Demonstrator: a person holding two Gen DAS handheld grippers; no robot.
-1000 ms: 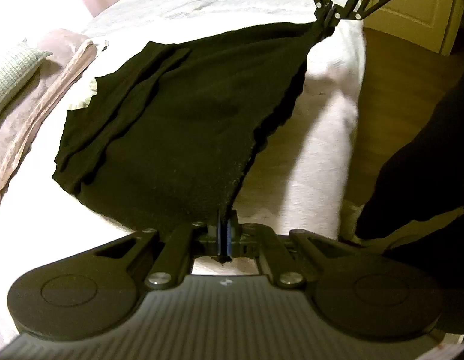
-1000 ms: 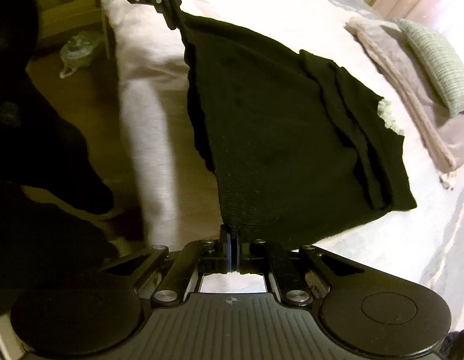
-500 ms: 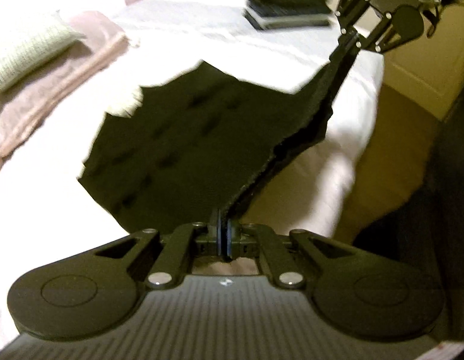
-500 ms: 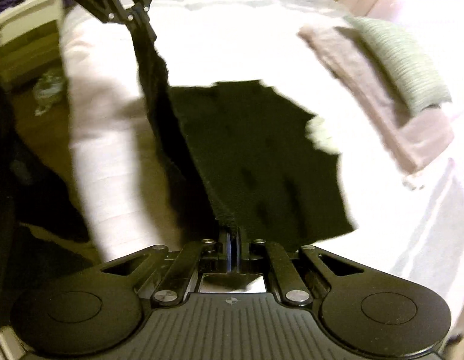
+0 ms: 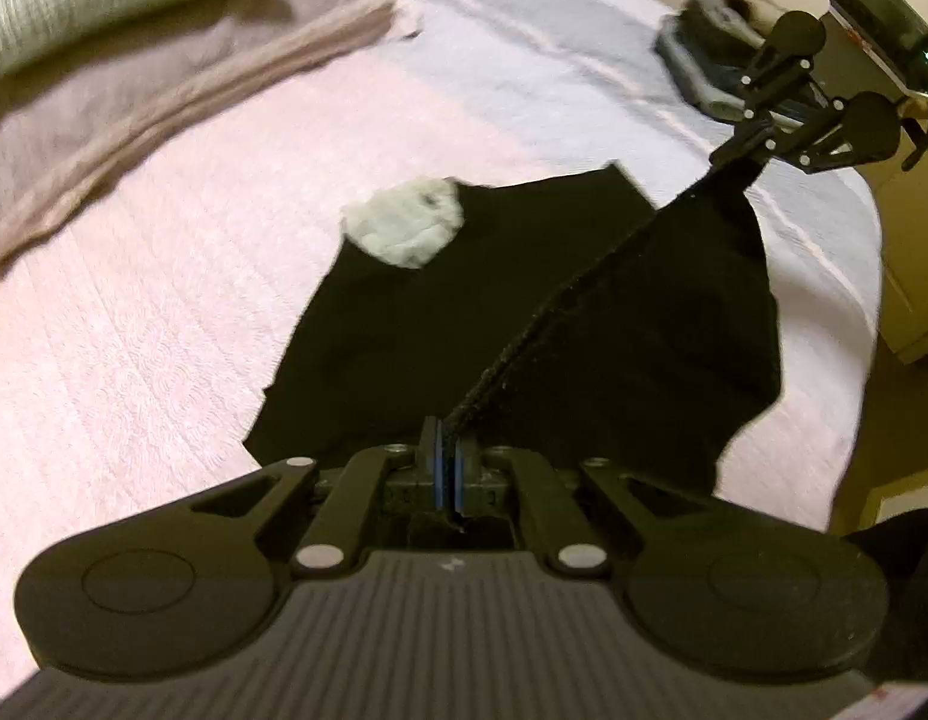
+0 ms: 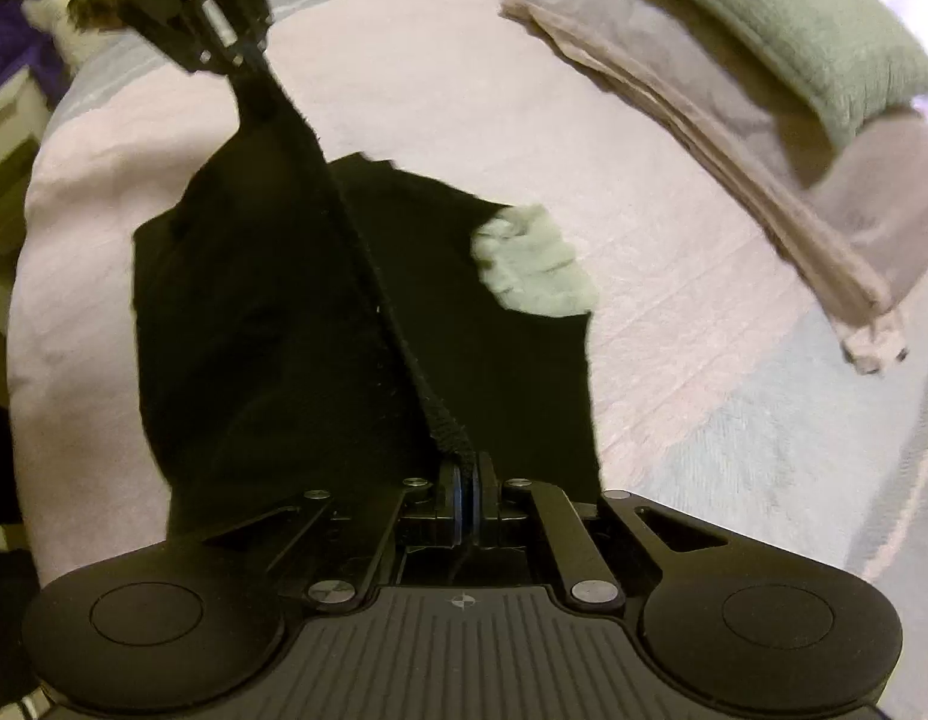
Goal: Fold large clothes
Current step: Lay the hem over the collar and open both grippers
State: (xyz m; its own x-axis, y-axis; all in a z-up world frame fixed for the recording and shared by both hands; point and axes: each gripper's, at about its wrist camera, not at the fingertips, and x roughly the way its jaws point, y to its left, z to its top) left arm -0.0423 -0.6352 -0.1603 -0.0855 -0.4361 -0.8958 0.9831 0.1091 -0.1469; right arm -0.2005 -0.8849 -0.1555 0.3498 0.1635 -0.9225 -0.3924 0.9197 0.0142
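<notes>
**Hem held taut over the bed, both grippers clamped**

Closest in, the left gripper (image 5: 449, 468) has its jaws pinched fully together on the ribbed hem of the black knit garment (image 5: 464, 312). The hem runs taut from those jaws to the right gripper (image 6: 468, 507), equally clamped on the other corner. Held so, the lifted half likely folds evenly over the rest. Beyond the jaws the garment lies on the pale pink quilted bedspread (image 5: 164, 312), a white fuzzy patch (image 5: 407, 228) at its far edge.
</notes>
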